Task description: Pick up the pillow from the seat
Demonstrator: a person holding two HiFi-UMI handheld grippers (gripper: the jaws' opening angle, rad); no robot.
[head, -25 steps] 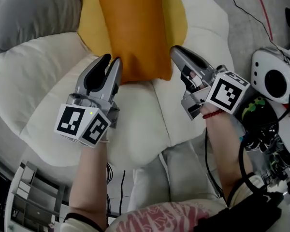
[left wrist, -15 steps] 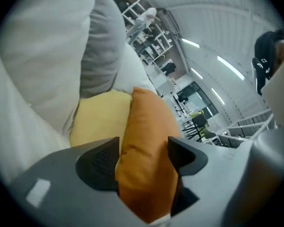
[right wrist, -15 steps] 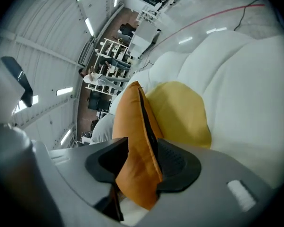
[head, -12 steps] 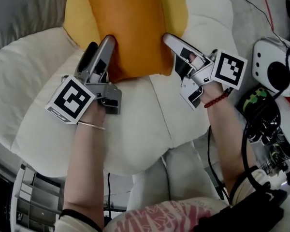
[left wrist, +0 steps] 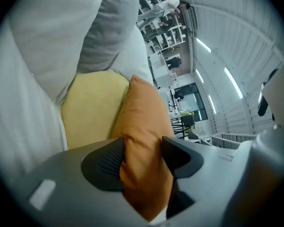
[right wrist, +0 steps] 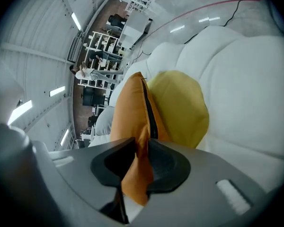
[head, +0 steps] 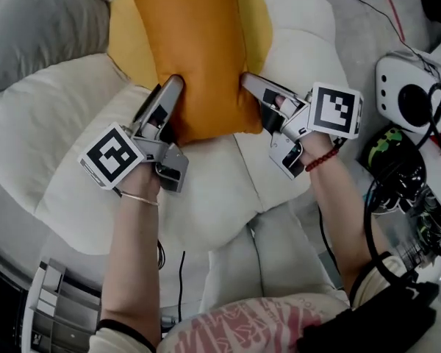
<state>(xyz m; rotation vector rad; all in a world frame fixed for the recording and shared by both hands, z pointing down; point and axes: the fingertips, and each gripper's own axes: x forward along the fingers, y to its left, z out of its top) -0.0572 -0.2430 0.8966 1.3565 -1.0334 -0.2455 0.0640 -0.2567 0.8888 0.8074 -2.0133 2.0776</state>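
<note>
Head view, closing tongs (head: 170,87) (head: 251,85) seemingly pinching pillow (head: 198,43)

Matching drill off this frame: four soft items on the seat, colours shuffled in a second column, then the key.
Items:
1. pillow
2. round cushion under the pillow
3. seat
4. back cushion, upper left in the head view

Colours:
A. cream white
B. orange
C. grey
D. yellow

Pairs: 1-B, 2-D, 3-A, 4-C
</note>
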